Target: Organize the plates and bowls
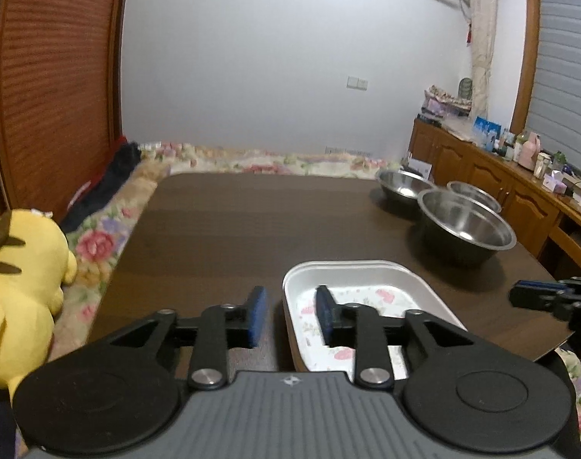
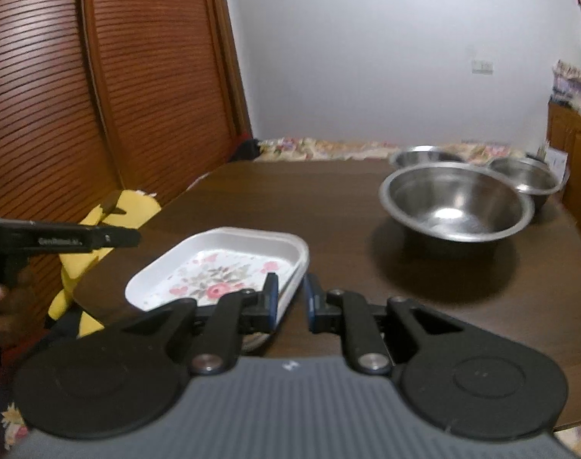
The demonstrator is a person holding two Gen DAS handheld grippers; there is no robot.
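Releasing the plates at the near edge of the desk, with the bowls not yet handled.

The left gripper has its jaws apart astride the left rim of the plates, pads not pressing. The right gripper has its jaws narrow around the right rim; whether they pinch it I cannot tell. The plates, white with flowers, seem to be two stacked and rest on the desk. Three steel bowls stand apart at the far right. I judge the next move is to nest those bowls, which needs a firm grip on a thin, slippery rim.
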